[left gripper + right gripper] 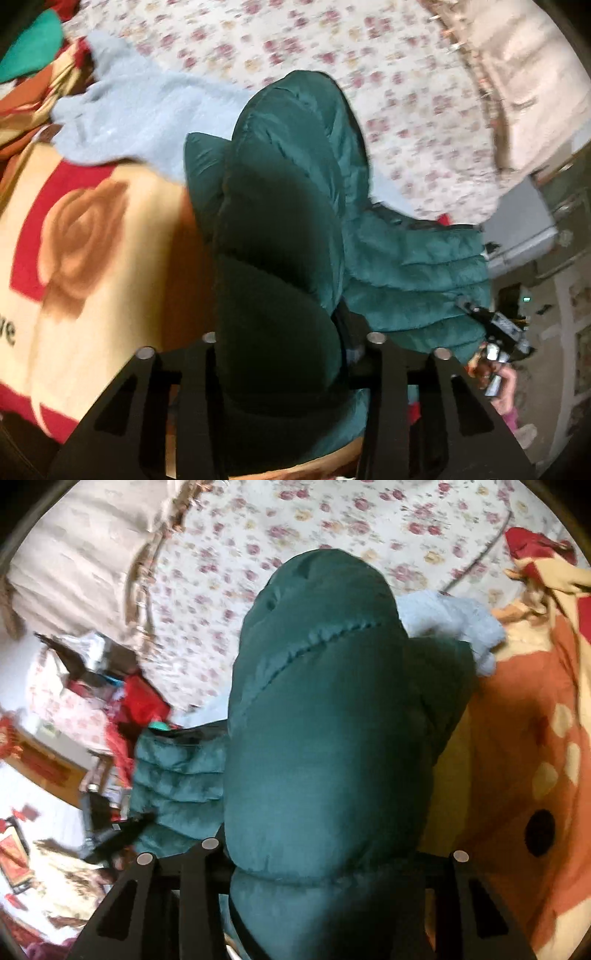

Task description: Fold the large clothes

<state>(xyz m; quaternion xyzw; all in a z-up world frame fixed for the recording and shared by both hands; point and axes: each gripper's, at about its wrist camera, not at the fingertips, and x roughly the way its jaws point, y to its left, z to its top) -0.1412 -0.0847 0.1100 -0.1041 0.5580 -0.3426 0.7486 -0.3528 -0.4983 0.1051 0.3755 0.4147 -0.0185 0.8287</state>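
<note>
A dark green quilted puffer jacket (291, 184) fills the middle of both wrist views, bunched and lifted over the bed. My left gripper (293, 338) has a thick roll of the jacket pinched between its fingers. In the right wrist view the same jacket (325, 701) bulges up between the fingers of my right gripper (314, 849), which is shut on it; its right inner fingertip is hidden by the fabric. The right gripper (495, 325) also shows at the jacket's far edge in the left wrist view, and the left gripper (122, 834) appears beside the quilted panel in the right wrist view.
A light blue fleece garment (140, 118) lies just behind the jacket on a floral bedsheet (295, 44). A cream, red and orange rose-patterned blanket (92, 240) covers the near side. A beige padded cover (81, 554) sits at the bed's edge, with room clutter (92, 709) beyond.
</note>
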